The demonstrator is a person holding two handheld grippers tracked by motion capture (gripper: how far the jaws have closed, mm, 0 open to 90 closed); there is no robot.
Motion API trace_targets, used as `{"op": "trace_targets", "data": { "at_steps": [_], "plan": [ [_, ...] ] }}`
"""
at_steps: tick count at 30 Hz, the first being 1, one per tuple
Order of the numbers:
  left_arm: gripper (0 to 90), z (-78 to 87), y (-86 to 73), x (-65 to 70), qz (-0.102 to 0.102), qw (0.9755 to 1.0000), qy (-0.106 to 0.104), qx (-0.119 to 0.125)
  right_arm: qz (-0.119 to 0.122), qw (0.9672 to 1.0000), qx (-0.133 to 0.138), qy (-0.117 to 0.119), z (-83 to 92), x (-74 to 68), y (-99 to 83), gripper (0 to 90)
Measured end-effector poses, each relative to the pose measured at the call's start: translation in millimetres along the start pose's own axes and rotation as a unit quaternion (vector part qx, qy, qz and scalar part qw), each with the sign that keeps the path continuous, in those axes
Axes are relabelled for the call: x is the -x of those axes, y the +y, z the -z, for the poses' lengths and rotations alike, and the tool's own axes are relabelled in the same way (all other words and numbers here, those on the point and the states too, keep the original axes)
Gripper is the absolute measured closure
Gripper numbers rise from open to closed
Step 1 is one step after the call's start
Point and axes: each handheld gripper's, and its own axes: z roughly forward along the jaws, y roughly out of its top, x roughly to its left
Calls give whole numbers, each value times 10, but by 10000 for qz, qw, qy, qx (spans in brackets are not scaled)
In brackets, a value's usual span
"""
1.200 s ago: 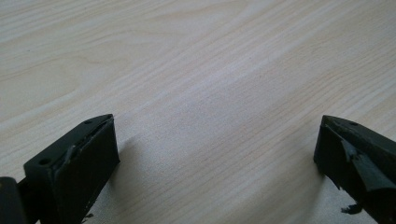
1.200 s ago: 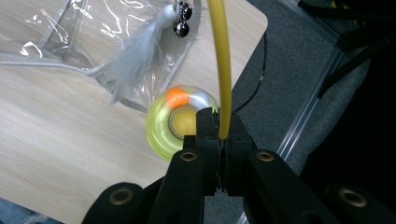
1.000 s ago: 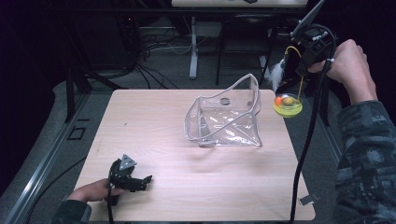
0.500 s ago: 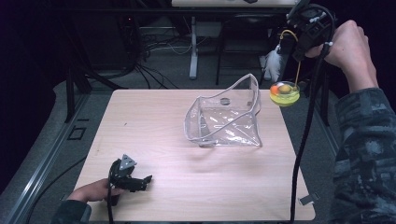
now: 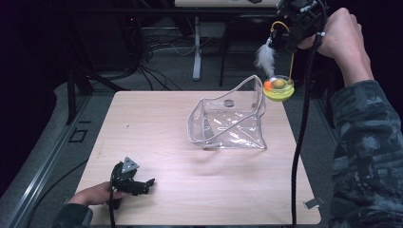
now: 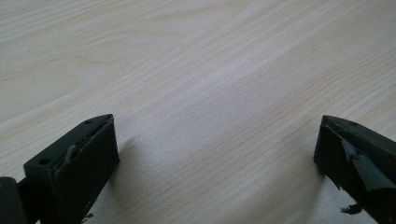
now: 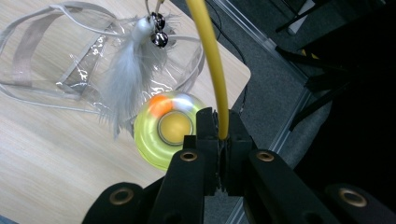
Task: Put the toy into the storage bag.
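Note:
My right gripper is raised above the table's far right corner, shut on the yellow wire of a cat toy. Below it dangles the toy's yellow-green round base with an orange ball inside. A white feather and a small bell hang from the wire's other end. The base hovers at the upper right rim of a clear plastic bag standing open on the table. My left gripper rests on the near left of the table, open, with bare wood between its jaws.
The light wooden table stands on a grey floor with dark stands and cables behind it. A black cable trails down from the right gripper past the table's right edge. A sleeve reaches in at the right.
My right gripper has risen and drifted left with the toy, carrying the base from beside the table's right edge to the bag's upper right rim. The left gripper stayed still.

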Motion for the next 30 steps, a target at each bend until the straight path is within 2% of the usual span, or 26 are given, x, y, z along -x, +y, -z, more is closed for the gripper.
{"op": "trace_targets", "data": {
  "at_steps": [5, 19, 30],
  "plan": [
    [0, 0, 0, 0, -1, 10000, 4, 0, 87, 10000, 16, 0, -24, -83, 81, 882],
    [0, 1, 0, -1, -8, 10000, 3, -3, 281, 9993, 162, 183, -80, -290, 238, 881],
    [0, 0, 0, 0, 1, 10000, 1, 0, 453, 9982, 135, 366, -258, -479, 333, 881]
  ]
}}
